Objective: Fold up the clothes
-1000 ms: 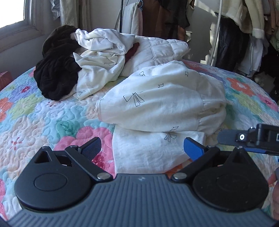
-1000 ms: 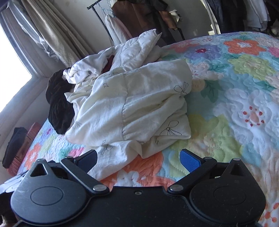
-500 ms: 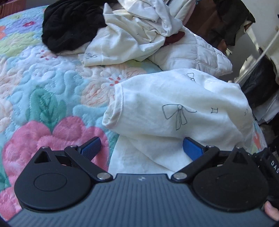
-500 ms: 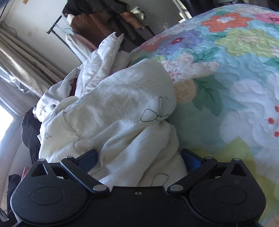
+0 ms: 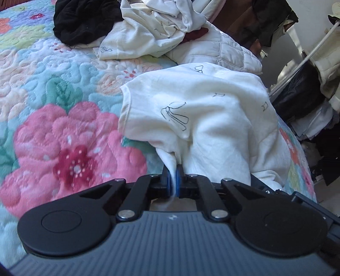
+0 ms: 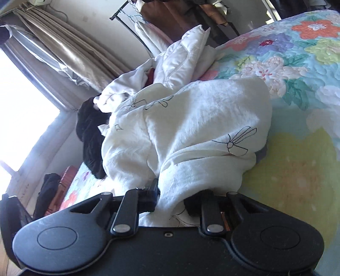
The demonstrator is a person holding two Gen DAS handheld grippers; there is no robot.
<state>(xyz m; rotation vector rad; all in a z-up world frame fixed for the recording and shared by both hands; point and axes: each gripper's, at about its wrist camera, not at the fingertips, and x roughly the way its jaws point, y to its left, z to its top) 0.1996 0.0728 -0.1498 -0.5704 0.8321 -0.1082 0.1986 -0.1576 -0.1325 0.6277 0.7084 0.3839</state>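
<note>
We judged the step to be lifting the white bow-print garment (image 5: 212,118) off the floral quilt (image 5: 53,131), best done by raising both holds together and evenly so the cloth opened flat. Our left gripper (image 5: 173,180) had just clamped a thin edge of it, pads almost meeting. Our right gripper (image 6: 172,201) had just been closing on a thicker bunch. Beyond lay a black garment (image 5: 85,19) and a white quilted jacket (image 5: 223,51)

Floral quilt (image 5: 63,131) fills the left of the frame; curtain (image 6: 63,48) at upper left; clothes rack (image 6: 127,23) at top centre.
</note>
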